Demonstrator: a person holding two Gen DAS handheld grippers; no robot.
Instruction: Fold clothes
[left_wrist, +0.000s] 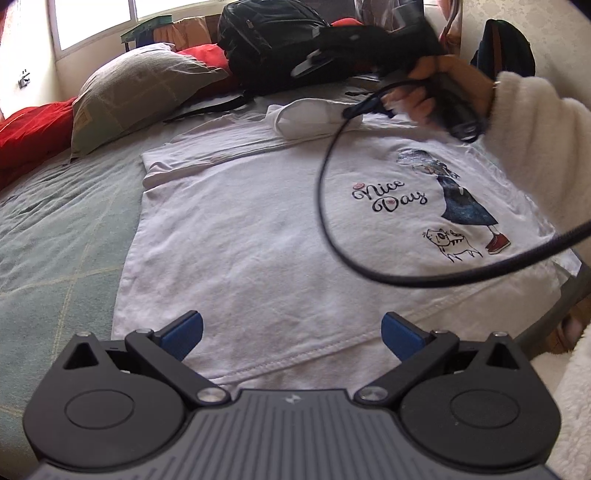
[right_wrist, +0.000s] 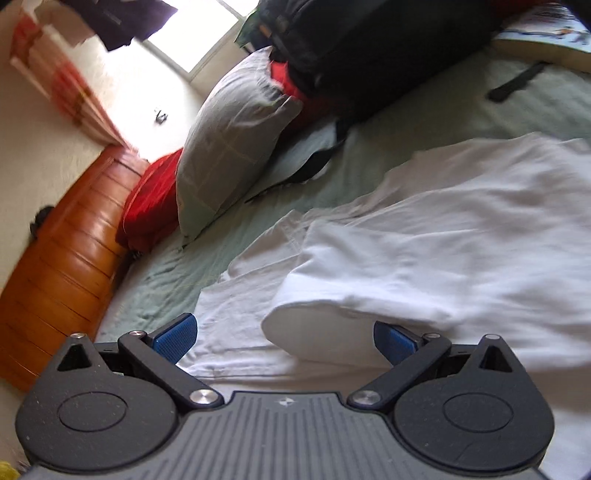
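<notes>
A white T-shirt lies flat on the green bed sheet, its "Nice Day" picture facing up. One sleeve is folded over onto the shirt. The left gripper hovers over the shirt's bottom hem, blue fingers spread wide — holding nothing. The right gripper hangs by the folded sleeve, also spread and empty. A black backpack sits near the grey pillow — I cannot tell what is in it.

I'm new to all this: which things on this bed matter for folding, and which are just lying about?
For the job: white T-shirt, left gripper, right gripper.

Lying about: grey pillow, red cushion, black backpack, green bedsheet.
</notes>
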